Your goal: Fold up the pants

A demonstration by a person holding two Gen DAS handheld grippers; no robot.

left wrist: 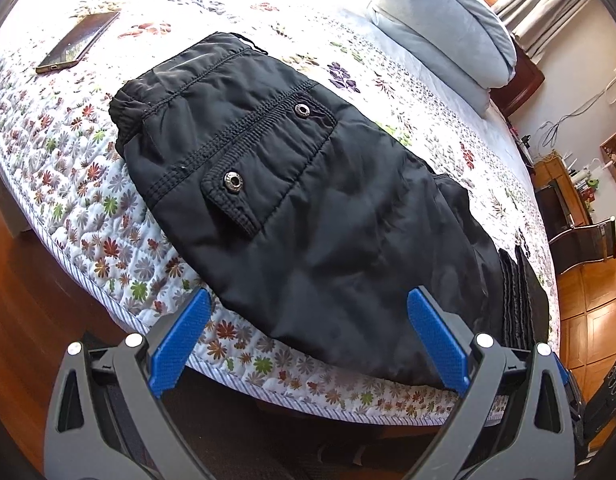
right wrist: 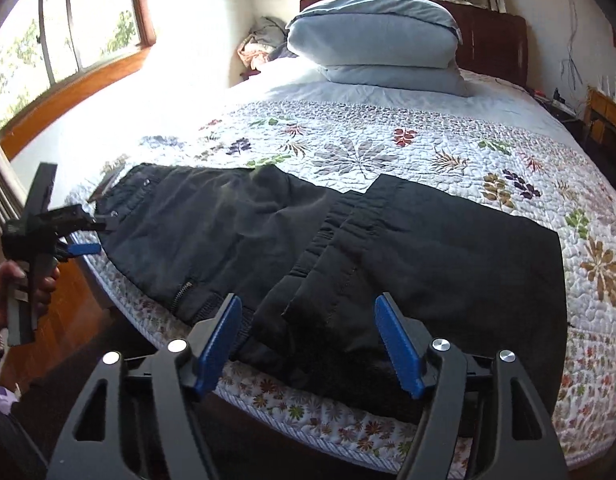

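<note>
Black pants [left wrist: 308, 200] lie along the near edge of a floral quilted bed [left wrist: 67, 184]. In the left wrist view the elastic waistband is at the upper left and a back pocket flap [left wrist: 267, 152] with two snaps faces up. My left gripper [left wrist: 308, 320] is open just above the bed edge, and its pads touch nothing. In the right wrist view the pants [right wrist: 227, 232] run from left to right, with the leg ends [right wrist: 448, 248] folded back over them. My right gripper [right wrist: 308, 336] is open over the folded cloth. The left gripper [right wrist: 103, 237], held by a hand [right wrist: 11, 292], stands at the waistband end.
A phone [left wrist: 77, 42] lies on the quilt beyond the waistband. Two blue pillows [right wrist: 372, 28] are stacked at the wooden headboard [right wrist: 492, 40], with a heap of clothes [right wrist: 263, 44] beside them. Wooden floor [left wrist: 588, 312] and a black chair [left wrist: 584, 240] lie past the bed's end.
</note>
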